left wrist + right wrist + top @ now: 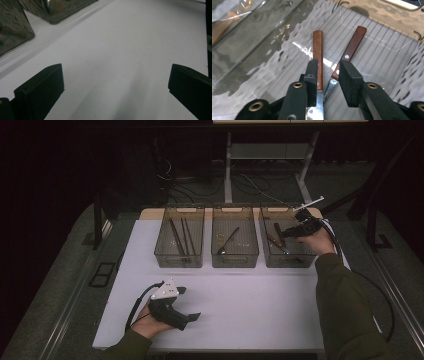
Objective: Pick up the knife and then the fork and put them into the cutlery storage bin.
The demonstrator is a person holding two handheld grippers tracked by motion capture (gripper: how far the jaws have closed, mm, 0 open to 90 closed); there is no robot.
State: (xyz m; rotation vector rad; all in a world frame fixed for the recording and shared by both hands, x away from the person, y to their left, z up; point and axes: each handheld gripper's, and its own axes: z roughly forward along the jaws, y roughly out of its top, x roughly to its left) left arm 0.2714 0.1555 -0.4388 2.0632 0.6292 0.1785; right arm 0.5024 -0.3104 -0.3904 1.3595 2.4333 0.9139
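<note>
Nearest to me in the high view is my left gripper [189,303], resting low on the white table [250,310] with its jaws spread wide and nothing between them. From the left gripper view I look along those jaws over bare white surface, with the corners of two bins at the upper left edge.

My right gripper [281,234] hangs over the right bin [287,259], the last of three clear bins standing in a row at the far side of the table. Its jaws point down into that bin. In the right gripper view I see two knives lying on the bin's ribbed floor, both with brown wooden handles pointing away from me. One knife, the left knife [318,50], runs just beside my left jaw, its blade passing under that jaw. The other, the right knife [352,47], lies at a slant so that its blade crosses into the gap between my jaws. My jaws stand partly apart there; the pads press on neither knife, so I hold nothing.

Farther left, the middle bin [235,257] holds a single long utensil [228,241], and the left bin [178,259] holds several thin dark sticks [181,236].
</note>
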